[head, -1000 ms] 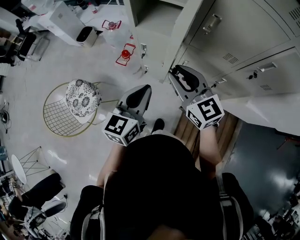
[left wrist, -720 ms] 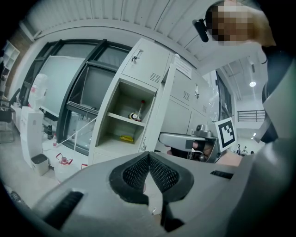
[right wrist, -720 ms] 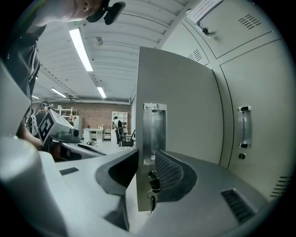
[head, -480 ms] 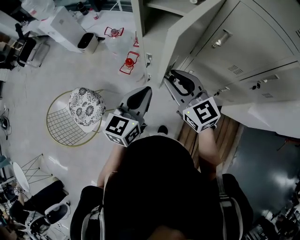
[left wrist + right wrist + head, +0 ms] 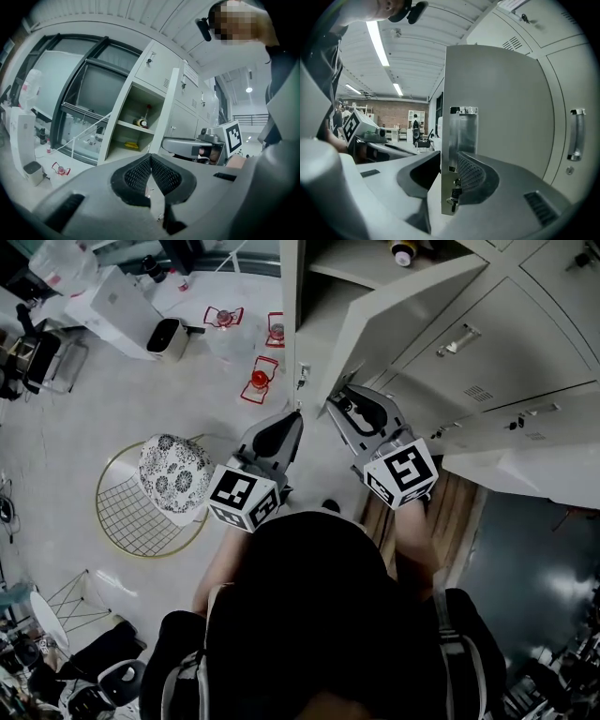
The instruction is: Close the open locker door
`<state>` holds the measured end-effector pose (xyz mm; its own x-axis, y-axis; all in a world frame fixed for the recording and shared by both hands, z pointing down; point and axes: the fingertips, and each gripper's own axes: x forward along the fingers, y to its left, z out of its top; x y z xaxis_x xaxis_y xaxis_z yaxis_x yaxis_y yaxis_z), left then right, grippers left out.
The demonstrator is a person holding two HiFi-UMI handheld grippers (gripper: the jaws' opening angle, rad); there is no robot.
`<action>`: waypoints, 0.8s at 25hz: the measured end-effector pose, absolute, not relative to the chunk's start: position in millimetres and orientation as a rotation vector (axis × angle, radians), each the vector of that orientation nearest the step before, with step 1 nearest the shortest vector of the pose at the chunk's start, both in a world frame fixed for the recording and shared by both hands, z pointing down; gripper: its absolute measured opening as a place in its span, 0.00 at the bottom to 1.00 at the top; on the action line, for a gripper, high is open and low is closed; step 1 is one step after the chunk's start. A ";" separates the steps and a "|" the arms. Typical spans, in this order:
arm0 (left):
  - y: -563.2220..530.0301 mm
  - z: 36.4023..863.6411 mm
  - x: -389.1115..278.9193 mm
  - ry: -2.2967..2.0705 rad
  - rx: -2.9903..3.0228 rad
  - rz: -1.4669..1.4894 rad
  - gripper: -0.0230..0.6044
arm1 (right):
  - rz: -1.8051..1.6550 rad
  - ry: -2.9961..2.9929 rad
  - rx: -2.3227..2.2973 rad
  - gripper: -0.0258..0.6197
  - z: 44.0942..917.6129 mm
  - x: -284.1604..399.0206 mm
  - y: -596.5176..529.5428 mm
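Well, the person stands close to a bank of grey lockers, a tool in each hand. The locker door [image 5: 398, 320] hangs ajar, swung out from its open compartment [image 5: 319, 292]. Its free edge points down toward the person.

The right tool [image 5: 345, 401] is up at that free edge. In the right gripper view, the right tool [image 5: 449, 165] has its jaws released and spread, with the door's [image 5: 497, 108] edge and latch plate standing between them. The ribbed pad [image 5: 471, 174] lies on the door's broad face, the other jaw on the far side of the edge.

The left tool [image 5: 293, 418] hovers just beside it, near the locker frame. Its jaws [image 5: 151, 159] are clenched together on nothing.

Inside the compartment a bottle [image 5: 140, 123] lies on the shelf, with something yellow [image 5: 131, 145] on the level below. On the floor to the left are a wire chair with a patterned cushion [image 5: 174, 474] and some small red items [image 5: 259, 380].
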<state>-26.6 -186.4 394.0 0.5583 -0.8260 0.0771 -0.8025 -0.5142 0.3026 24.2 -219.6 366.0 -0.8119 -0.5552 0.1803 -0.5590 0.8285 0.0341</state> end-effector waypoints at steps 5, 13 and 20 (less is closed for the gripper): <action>-204.2 396.4 -57.9 -1.308 2.500 -0.134 0.07 | 0.040 -2.796 0.960 0.19 366.8 5.6 -239.1; -226.7 400.4 -101.5 -1.248 2.527 -0.133 0.07 | 0.026 -2.729 1.161 0.19 367.2 -16.7 -272.3; -242.9 404.9 -131.2 -1.208 2.537 -0.128 0.07 | 0.045 -2.690 1.292 0.16 367.6 -29.5 -299.4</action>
